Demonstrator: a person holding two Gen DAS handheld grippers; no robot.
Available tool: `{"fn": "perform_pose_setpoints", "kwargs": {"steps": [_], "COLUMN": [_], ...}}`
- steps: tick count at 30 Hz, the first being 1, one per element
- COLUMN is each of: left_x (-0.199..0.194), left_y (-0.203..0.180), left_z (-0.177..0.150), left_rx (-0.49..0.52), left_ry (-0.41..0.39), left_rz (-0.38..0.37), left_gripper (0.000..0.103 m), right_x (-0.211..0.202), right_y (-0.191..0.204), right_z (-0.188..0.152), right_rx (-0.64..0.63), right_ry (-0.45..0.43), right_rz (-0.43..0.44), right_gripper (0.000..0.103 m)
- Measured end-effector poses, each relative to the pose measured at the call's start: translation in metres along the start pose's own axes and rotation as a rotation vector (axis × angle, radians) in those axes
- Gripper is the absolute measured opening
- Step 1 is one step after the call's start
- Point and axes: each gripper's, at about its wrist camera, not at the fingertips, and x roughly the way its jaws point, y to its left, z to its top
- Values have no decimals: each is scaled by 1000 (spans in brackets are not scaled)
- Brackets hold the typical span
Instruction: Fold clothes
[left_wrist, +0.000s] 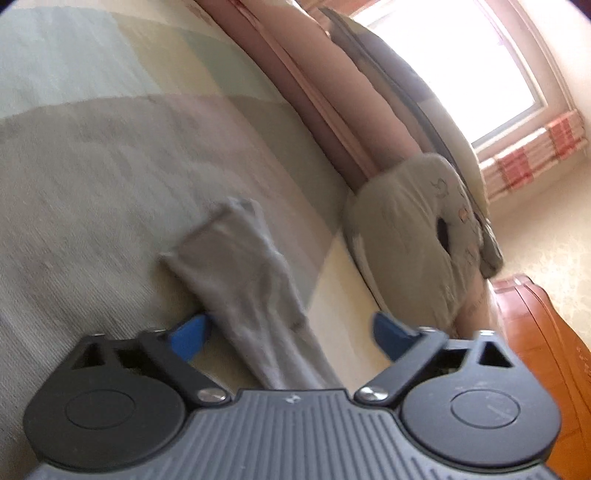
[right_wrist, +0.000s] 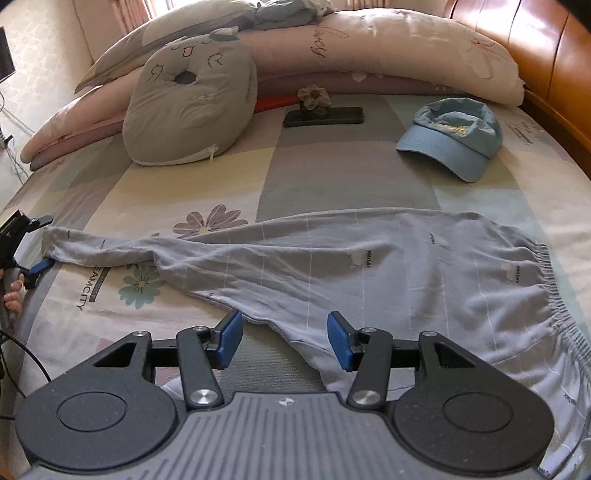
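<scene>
Your grey trousers (right_wrist: 332, 258) lie spread flat across the near half of the bed (right_wrist: 332, 177), the elastic waistband at the right side of the right wrist view and one long leg stretched out toward the left edge. The crotch seam hangs down toward you, and a fold of it sits between the blue pads of your right tongs (right_wrist: 285, 338). Those jaws stand apart with a gap on each side of the cloth, so they are open around it, not pinching.

Your left tongs (left_wrist: 291, 334) are at the far end of that leg. The cuff (left_wrist: 236, 254) lies between their pads; the left pad is just beside the cloth and the right pad is well clear, so these are open too. In the right wrist view you can see them at the left edge, at the cuff, with your fingers (right_wrist: 13, 295) on the handle.

Farther up the bed, a light blue cap (right_wrist: 452, 138) rests to the right and a dark phone (right_wrist: 325, 117) in the middle with a fabric flower (right_wrist: 314, 96) at its far edge. A grey cat-face cushion (right_wrist: 192, 107) leans against the pink rolled quilt (right_wrist: 388, 55), and the wooden headboard (right_wrist: 535, 44) rises behind.
</scene>
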Motion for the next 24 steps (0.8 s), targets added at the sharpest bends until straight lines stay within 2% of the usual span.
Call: {"fn": "perform_pose_setpoints", "kwargs": {"steps": [2, 4, 9, 12, 13, 15, 17, 21, 24], "left_x": [-2, -4, -2, -2, -6, -16, -22, -11, -6], "left_y": [13, 26, 24, 25, 25, 18, 6, -12, -8], "left_z": [4, 8, 11, 14, 12, 4, -7, -8, -3], "left_rx": [-54, -114, -98, -152, -176, -190, -164, -58, -88], "left_ry": [-31, -31, -20, -9, -3, 12, 39, 49, 3], "left_rz": [21, 21, 35, 23, 17, 4, -10, 16, -1], "left_gripper": [41, 28, 29, 36, 41, 57, 77, 80, 79], "right_x": [1, 3, 4, 6, 5, 2, 0, 3, 3], "right_y": [-1, -2, -3, -2, -1, 0, -1, -5, -2], "right_z": [0, -1, -3, -3, -3, -4, -5, -5, -5], "right_rx": [1, 6, 17, 26, 24, 16, 15, 38, 22], "right_ry": [3, 6, 5, 7, 5, -3, -11, 0, -2], "right_rz": [4, 11, 19, 20, 22, 23, 19, 17, 17], "right_gripper": [56, 56, 57, 57, 57, 60, 64, 64, 64]}}
